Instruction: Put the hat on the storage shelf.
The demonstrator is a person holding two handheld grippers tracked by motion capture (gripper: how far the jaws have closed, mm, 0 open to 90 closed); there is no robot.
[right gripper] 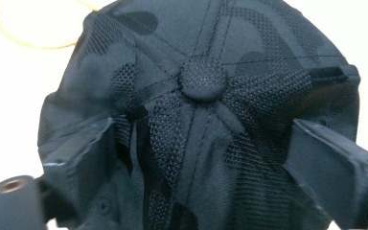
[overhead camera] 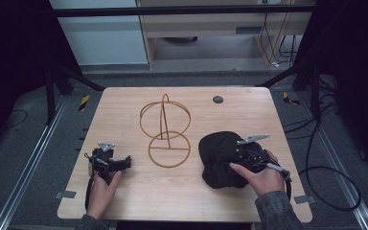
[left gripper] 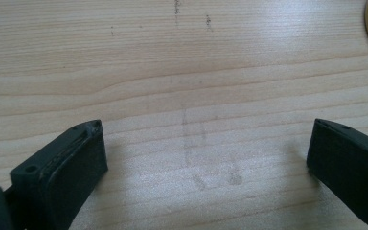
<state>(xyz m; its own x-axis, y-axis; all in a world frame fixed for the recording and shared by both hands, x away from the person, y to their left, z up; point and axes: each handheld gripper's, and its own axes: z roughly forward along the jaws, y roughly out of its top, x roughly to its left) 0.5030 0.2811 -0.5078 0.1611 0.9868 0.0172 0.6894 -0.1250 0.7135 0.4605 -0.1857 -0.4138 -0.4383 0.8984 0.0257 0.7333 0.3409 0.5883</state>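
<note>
Wooden table (overhead camera: 124, 100): wire stand (overhead camera: 165, 132) at centre. Black cap (overhead camera: 218, 153) at 4 o'clock from stand, right gripper (overhead camera: 242, 155) jaws wide, straddling crown button (right gripper: 202, 77). Left gripper (overhead camera: 120, 163) wide, nothing between.

pale wooden table (overhead camera: 182, 191) on grey floor (overhead camera: 24, 158), dim room, cables (overhead camera: 333, 187) at right

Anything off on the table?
Mostly fine. The black cap lies crumpled, its crown creased under the right claw. The wire stand is upright and bare. The left claw is open over bare wood.
</note>
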